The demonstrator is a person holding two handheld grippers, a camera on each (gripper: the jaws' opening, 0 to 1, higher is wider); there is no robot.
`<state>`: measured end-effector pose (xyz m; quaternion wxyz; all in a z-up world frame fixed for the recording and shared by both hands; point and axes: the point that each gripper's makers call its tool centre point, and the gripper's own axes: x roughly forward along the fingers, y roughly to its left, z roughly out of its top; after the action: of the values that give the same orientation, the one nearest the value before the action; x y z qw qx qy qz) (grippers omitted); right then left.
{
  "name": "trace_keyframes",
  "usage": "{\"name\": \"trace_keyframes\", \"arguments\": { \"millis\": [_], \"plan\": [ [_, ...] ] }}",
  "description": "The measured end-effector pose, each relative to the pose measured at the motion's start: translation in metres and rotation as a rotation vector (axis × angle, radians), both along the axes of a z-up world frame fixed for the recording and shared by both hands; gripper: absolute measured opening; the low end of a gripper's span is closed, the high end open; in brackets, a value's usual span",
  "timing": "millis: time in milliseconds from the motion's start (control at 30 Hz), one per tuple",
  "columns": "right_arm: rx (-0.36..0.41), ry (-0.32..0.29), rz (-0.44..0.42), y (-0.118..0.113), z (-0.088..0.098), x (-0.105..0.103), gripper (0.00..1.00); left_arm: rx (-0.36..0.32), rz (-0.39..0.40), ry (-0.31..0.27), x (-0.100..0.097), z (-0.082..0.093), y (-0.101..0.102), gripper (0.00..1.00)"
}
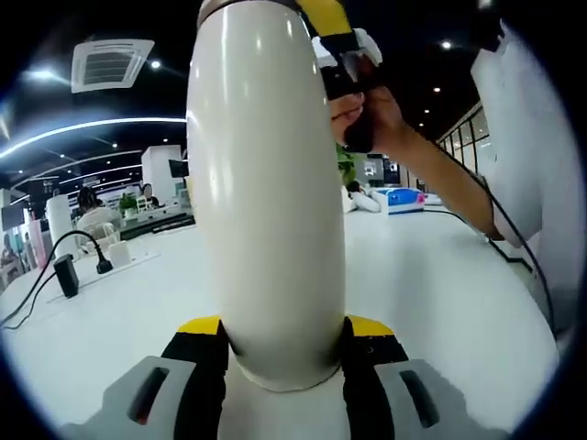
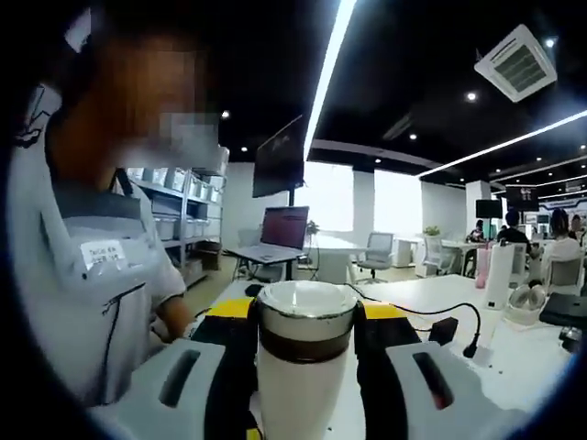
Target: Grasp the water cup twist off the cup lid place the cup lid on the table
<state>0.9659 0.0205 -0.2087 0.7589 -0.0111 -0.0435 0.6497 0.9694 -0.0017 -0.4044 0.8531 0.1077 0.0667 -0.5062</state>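
Note:
A cream-white water cup (image 1: 266,192) stands upright, its base clamped between the yellow-and-black pads of my left gripper (image 1: 284,330), which is shut on the body. At the cup's top, my right gripper (image 1: 339,46) comes in from above, held by a hand (image 1: 367,115). In the right gripper view the cup lid (image 2: 305,307), white with a silver ring above a dark brown band, sits between the pads of my right gripper (image 2: 305,313), which is shut on it. The lid looks seated on the cup.
The white table (image 1: 440,293) stretches out under the cup. A black adapter with a cable (image 1: 66,275) lies at the left, and a blue box (image 1: 404,197) sits far back. A person in a white shirt (image 2: 92,275) stands close. A cable and plug (image 2: 445,330) lie at the right.

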Motion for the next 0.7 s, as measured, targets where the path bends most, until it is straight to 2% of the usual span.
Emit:
{"name": "trace_keyframes", "arguments": {
  "millis": [100,467,700],
  "plan": [
    [0.004,0.023,0.04,0.0015,-0.0011,0.0024,0.44,-0.002,0.001,0.007,0.0014,-0.0006,0.0012,0.5],
    [-0.022,0.022,0.147,0.0068,-0.0035,-0.0049,0.44,-0.002,-0.005,0.009,0.0015,-0.0016,0.0021,0.5],
    [-0.029,0.006,0.147,0.0084,-0.0045,-0.0061,0.45,-0.002,-0.007,0.013,0.001,-0.0017,0.0016,0.5]
  ]
}}
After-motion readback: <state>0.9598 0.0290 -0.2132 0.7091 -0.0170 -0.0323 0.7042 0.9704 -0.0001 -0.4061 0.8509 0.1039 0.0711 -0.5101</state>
